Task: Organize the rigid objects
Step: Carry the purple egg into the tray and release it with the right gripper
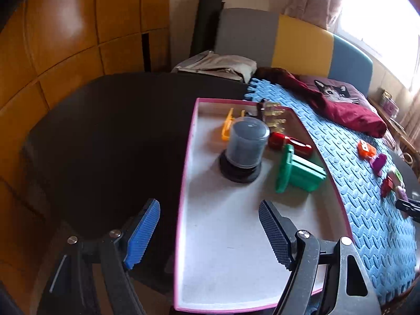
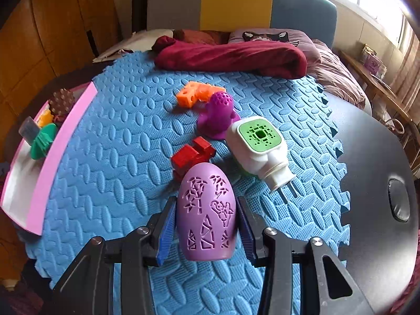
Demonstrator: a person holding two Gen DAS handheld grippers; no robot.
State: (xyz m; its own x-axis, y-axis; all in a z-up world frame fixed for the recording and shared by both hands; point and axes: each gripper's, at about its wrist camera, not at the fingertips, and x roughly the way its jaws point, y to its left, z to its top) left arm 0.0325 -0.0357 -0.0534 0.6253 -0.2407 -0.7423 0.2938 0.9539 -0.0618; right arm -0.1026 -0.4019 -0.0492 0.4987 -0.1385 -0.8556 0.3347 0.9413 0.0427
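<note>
My right gripper (image 2: 206, 219) is shut on a lilac egg-shaped shell (image 2: 206, 210) with cut-out patterns, held above the blue foam mat (image 2: 118, 157). On the mat beyond it lie a red block (image 2: 190, 156), a white and green plug-in device (image 2: 258, 147), a purple figure (image 2: 219, 115) and an orange piece (image 2: 195, 93). My left gripper (image 1: 210, 229) is open with nothing between its fingers, over the near end of the pink-rimmed tray (image 1: 187, 157). In the tray stand a grey capped jar (image 1: 245, 147), a green part (image 1: 296, 169), a red cylinder (image 1: 290, 143) and an orange clip (image 1: 227, 126).
A dark red cloth (image 2: 236, 55) and a cat-print pillow (image 2: 267, 36) lie at the mat's far end. Black tabletop (image 2: 380, 157) shows to the right of the mat and left of the tray (image 1: 105, 131). A wooden wardrobe (image 1: 65, 39) stands on the left.
</note>
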